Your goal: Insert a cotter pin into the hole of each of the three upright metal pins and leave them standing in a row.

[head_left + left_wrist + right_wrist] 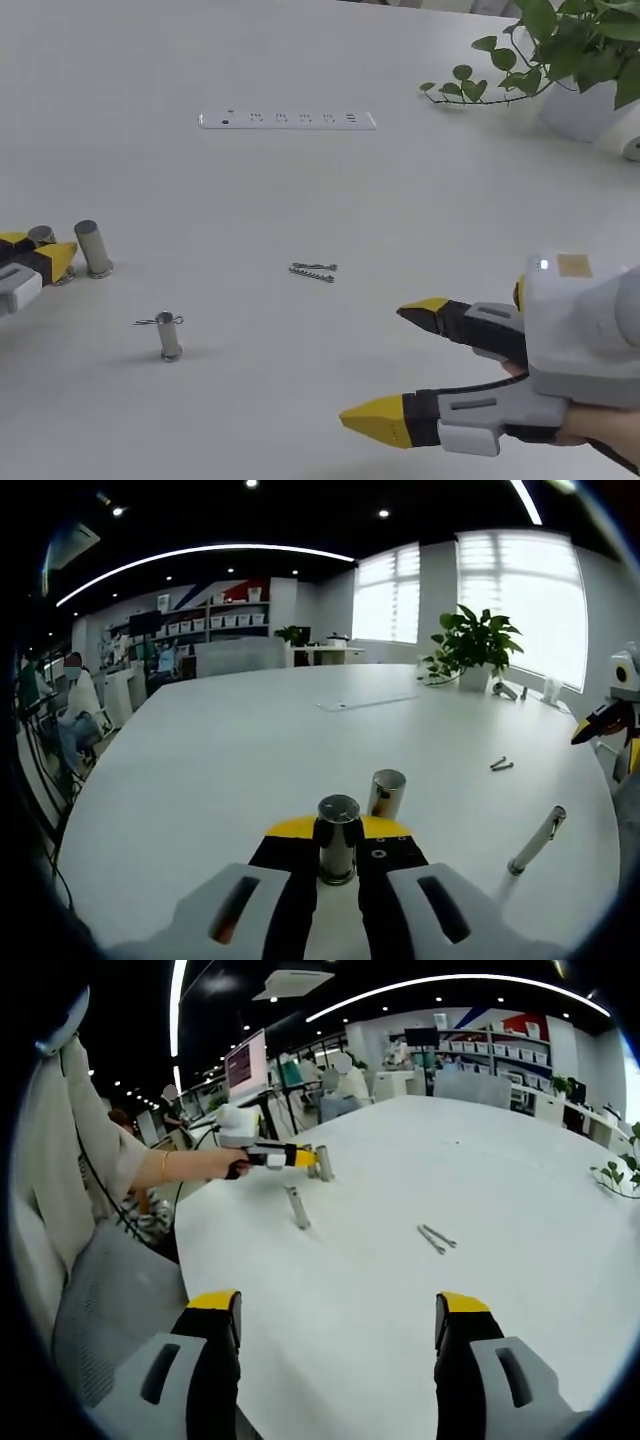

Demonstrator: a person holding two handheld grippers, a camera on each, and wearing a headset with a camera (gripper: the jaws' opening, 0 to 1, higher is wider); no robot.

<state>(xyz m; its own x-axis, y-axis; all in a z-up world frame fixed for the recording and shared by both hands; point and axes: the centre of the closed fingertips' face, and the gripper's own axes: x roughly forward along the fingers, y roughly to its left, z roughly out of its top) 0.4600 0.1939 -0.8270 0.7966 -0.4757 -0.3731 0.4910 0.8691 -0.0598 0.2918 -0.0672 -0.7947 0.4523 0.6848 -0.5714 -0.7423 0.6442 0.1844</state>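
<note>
My left gripper is shut on an upright metal pin; in the head view this gripper sits at the table's left edge, holding that pin. A second bare pin stands just beside it. A third pin stands apart with a cotter pin through its top. Two loose cotter pins lie mid-table. My right gripper hovers open near the front right, holding nothing.
A white power strip lies at the back of the white table. A potted plant stands at the back right corner. In the right gripper view, a person's arm reaches to the left gripper.
</note>
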